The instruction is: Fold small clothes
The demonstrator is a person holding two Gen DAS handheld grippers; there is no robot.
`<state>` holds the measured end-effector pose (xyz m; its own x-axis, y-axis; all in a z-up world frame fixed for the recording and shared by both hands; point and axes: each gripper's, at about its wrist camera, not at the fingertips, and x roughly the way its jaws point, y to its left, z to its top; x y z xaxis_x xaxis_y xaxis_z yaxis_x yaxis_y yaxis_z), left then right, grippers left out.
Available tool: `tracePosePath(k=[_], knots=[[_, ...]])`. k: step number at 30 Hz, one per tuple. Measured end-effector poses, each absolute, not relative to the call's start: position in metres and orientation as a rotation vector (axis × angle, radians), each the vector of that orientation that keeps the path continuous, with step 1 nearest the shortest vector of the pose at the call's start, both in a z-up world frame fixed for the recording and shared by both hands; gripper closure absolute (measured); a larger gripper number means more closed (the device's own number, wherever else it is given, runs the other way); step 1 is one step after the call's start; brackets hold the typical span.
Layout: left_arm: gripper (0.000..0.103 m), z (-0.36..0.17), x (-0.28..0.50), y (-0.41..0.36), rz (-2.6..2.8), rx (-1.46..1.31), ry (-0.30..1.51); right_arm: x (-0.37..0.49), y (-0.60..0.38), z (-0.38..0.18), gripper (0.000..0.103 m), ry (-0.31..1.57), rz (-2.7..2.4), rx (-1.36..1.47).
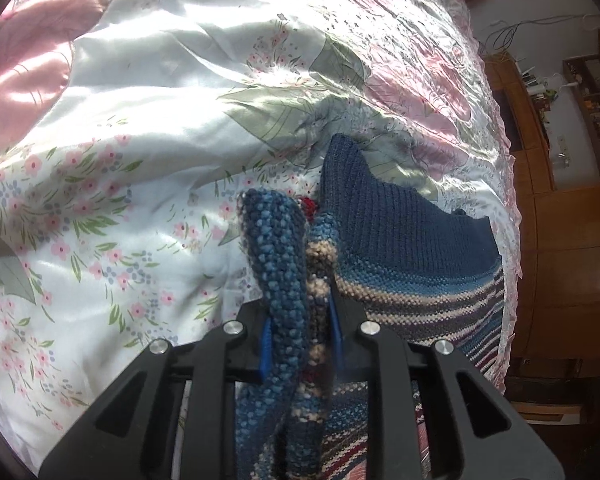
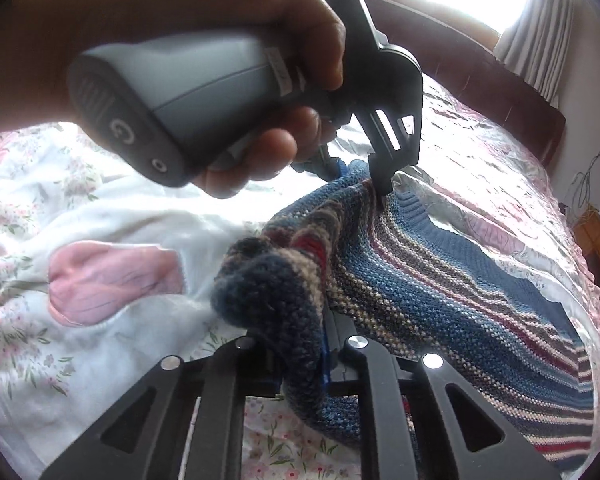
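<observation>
A striped knit sweater (image 2: 440,280) lies partly on a bed under a floral bedspread (image 1: 120,200), with two corners of it lifted by the tools. The knit is banded in blue, tan, maroon and cream, and a plain dark blue ribbed band (image 1: 400,220) runs along one edge.

In the left wrist view, the left tool (image 1: 300,340) is closed on a bunched fold of the sweater; the blue pads press the knit from both sides, and the gathered cloth rises past the fingertips as a thick roll. From this grip the sweater spreads to the right over the bedspread, its ribbed band pointing away from the tool and up the bed.

In the right wrist view, the right tool (image 2: 300,360) is likewise clamped on a rolled clump of the sweater, with only a sliver of blue pad showing beside the yarn. Beyond it, the left tool (image 2: 374,184) pinches the far corner of the same edge, held by a hand (image 2: 260,80) wrapped round a grey handle (image 2: 172,92). The held edge runs between the two tools, and the stripes run roughly alongside it; the rest of the sweater slopes down from that edge to the right onto the bedspread. A dark headboard (image 2: 480,80) stands beyond the sweater, with a curtained window (image 2: 520,20) above it.
</observation>
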<state>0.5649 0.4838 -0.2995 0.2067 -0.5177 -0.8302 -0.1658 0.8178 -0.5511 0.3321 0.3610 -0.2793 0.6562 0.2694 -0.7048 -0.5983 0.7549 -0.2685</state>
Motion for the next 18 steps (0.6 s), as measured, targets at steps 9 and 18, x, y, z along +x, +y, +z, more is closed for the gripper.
tracePosePath(k=[9,18], knots=[[0.083,-0.260,0.569,0.459,-0.255,-0.546,1.343,0.334,0.341,-0.245,0.091,0.672,0.505,-0.450],[0.083,-0.224,0.571,0.433,-0.259,-0.492,1.322,0.334,0.318,-0.213,0.091,0.647,0.485,-0.391]])
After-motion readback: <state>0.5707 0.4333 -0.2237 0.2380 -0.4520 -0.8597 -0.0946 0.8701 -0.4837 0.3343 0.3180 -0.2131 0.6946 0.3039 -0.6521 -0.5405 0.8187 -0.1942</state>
